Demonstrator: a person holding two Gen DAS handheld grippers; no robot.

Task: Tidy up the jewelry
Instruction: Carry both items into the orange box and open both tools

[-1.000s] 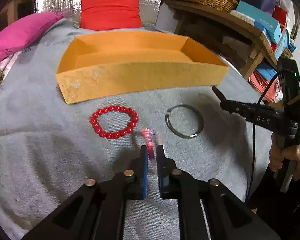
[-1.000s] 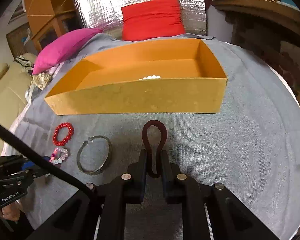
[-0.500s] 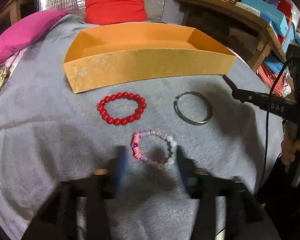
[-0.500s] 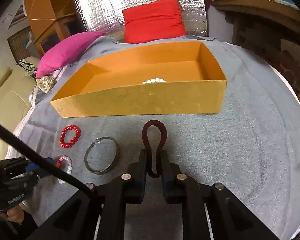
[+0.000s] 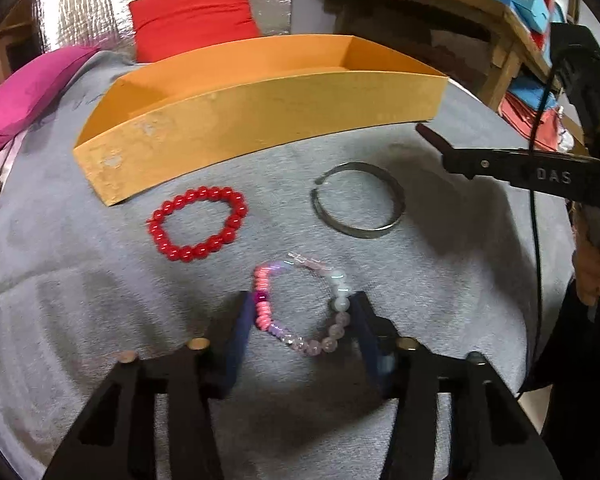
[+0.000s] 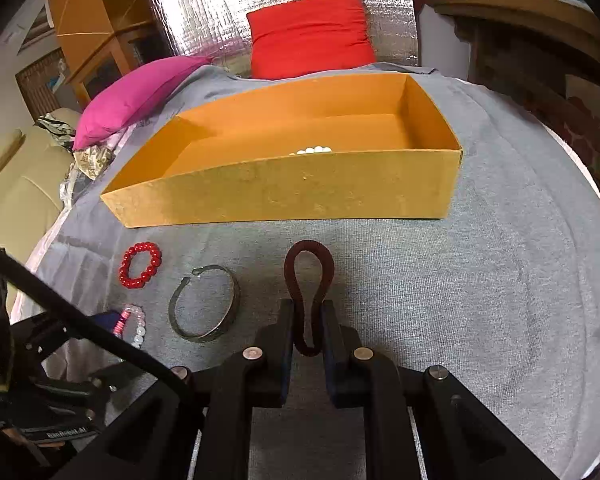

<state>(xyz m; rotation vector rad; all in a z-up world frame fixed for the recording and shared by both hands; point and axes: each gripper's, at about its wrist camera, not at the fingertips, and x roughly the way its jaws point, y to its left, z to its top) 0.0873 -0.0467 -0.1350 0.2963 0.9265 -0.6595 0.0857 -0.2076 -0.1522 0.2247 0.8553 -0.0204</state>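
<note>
My left gripper [image 5: 302,312] is open, its jaws on either side of a pink and white bead bracelet [image 5: 266,308] lying flat on the grey cloth. A red bead bracelet [image 5: 198,224] and a metal bangle [image 5: 358,204] lie beyond it, in front of the orange box [image 5: 260,120]. My right gripper [image 6: 306,320] is shut on a dark red loop band [image 6: 308,272], held above the cloth before the orange box [image 6: 300,188]. White beads [image 6: 312,151] show inside the box. The red bracelet [image 6: 140,264], bangle [image 6: 204,302] and pink bracelet [image 6: 134,322] also show in the right wrist view.
A red cushion [image 6: 310,34] and a pink cushion [image 6: 136,94] lie behind the box. A wooden shelf with boxes [image 5: 500,0] stands at the right. The right gripper's body [image 5: 532,172] reaches in from the right, near the bangle.
My left gripper has opened and let go of the pink and white bracelet, which now lies spread flat between its jaws. My right gripper still holds the dark red band.
</note>
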